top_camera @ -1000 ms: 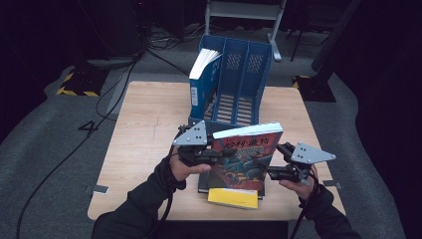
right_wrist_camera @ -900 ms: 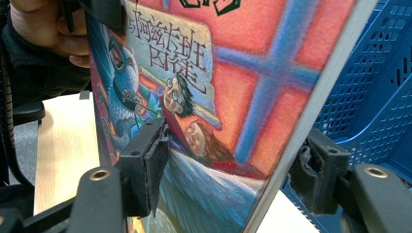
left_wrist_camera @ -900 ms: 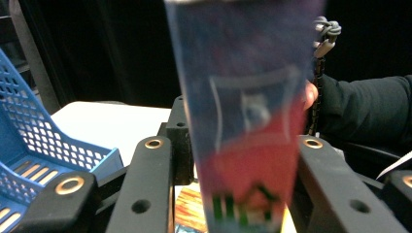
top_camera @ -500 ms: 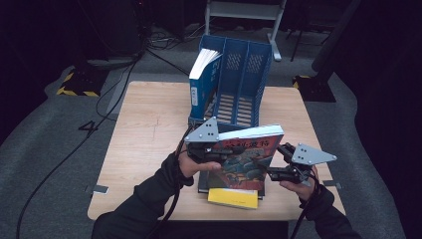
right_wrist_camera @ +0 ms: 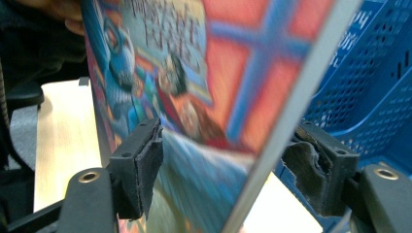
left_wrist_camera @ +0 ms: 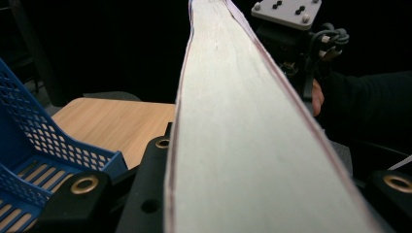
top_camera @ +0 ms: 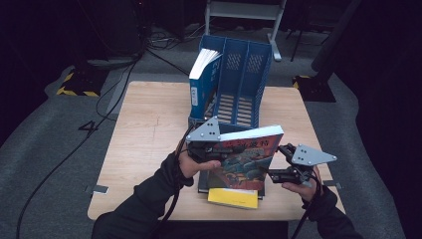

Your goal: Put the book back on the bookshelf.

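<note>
I'm working in a dim lab or studio: my wooden table (top_camera: 149, 124) stands on grey carpet (top_camera: 45, 134), cables (top_camera: 107, 89) trail across it, hazard tape (top_camera: 74, 92) marks the floor, equipment stands (top_camera: 244, 10) behind.

A blue file rack (top_camera: 244, 82) stands at the far middle of the wooden table (top_camera: 149, 129), a blue book (top_camera: 203, 82) upright in its left slot. Just in front of the rack, the left gripper (top_camera: 203, 147) grips a colourful book (top_camera: 244, 157), tilted up. The right gripper (top_camera: 288, 169) sits at that book's right edge, above a dark book (top_camera: 203, 181) and a yellow one (top_camera: 233, 197) lying flat.
</note>
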